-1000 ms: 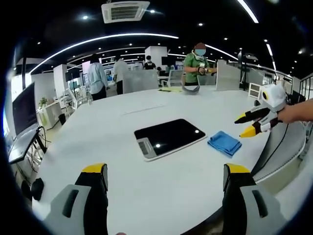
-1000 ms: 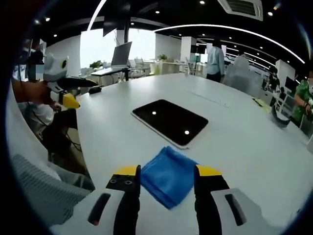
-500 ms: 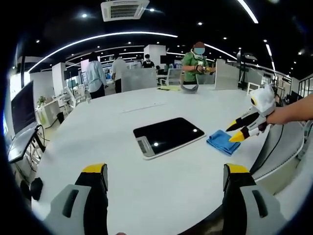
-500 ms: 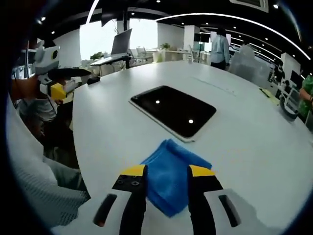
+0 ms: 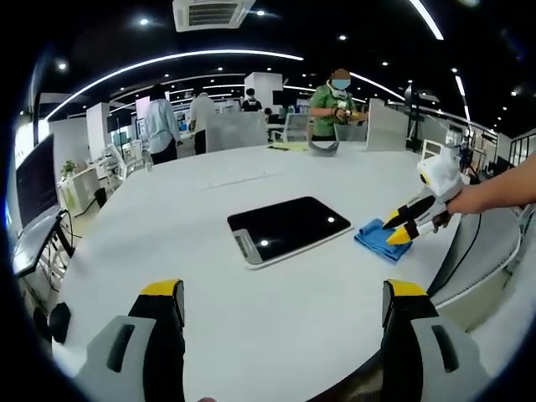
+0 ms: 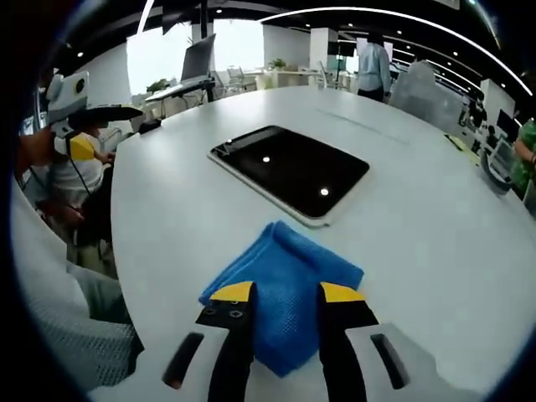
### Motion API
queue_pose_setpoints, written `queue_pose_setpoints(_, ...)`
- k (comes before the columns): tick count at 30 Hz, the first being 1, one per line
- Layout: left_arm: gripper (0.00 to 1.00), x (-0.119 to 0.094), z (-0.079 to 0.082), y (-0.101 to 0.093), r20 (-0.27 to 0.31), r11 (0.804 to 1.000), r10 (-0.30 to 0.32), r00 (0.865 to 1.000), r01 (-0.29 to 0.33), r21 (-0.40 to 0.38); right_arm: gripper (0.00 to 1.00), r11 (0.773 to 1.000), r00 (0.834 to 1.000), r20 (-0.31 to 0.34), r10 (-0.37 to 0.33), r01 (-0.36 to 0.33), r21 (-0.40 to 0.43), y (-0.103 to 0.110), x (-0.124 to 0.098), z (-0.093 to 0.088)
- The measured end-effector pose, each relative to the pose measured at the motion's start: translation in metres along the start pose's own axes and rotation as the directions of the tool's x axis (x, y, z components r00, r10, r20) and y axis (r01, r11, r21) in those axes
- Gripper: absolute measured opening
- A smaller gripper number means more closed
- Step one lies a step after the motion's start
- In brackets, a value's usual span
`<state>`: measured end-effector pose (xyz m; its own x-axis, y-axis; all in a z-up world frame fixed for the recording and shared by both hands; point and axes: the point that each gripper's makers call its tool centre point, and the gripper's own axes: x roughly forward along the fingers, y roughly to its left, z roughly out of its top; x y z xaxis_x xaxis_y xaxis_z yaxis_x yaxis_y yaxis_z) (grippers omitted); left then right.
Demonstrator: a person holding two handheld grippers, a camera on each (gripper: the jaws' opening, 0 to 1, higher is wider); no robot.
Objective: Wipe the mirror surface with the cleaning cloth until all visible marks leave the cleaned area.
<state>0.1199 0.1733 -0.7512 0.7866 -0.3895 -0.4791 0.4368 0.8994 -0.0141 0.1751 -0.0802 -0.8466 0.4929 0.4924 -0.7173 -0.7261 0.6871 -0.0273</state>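
Observation:
The mirror, a dark glossy slab with a pale rim, lies flat on the white table, and ceiling lights reflect in it. Just right of it lies the folded blue cloth. My right gripper, held by a hand from the right, is down at the cloth with its jaws apart. In the right gripper view the cloth lies between and under the open right gripper, with the mirror beyond it. My left gripper hangs wide open over bare table, well short of the mirror.
The round table's edge curves close behind the cloth. Several people stand at the far side near partitions and chairs. The left gripper shows beyond the table edge in the right gripper view, in front of a seated person's clothing.
My right gripper has come down and forward onto the cloth, and its jaws have narrowed a little. The left gripper has stayed where it was, wide open.

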Motion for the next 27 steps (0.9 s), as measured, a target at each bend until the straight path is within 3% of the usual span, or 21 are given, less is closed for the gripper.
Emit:
queue_pose_setpoints(11, 0.99, -0.001, -0.011, 0.007, -0.028, 1.0, -0.013, 1.0, 0.013, 0.012, 0.15, 1.0, 0.999, -0.034, 0.004, -0.003, 0.028, 0.003, 0.006, -0.003)
queue_pose_setpoints(16, 0.99, -0.001, -0.015, 0.009, -0.037, 1.0, -0.022, 0.999, 0.022, 0.014, 0.04, 1.0, 0.999, -0.04, -0.004, 0.005, 0.007, 0.007, 0.006, -0.001)
queue_pose_setpoints(27, 0.99, 0.001, -0.016, 0.004, -0.045, 0.998, -0.054, 0.997, 0.056, 0.04, 0.01, 0.997, 0.999, -0.029, -0.03, 0.032, 0.067, 0.0, 0.001, 0.007)
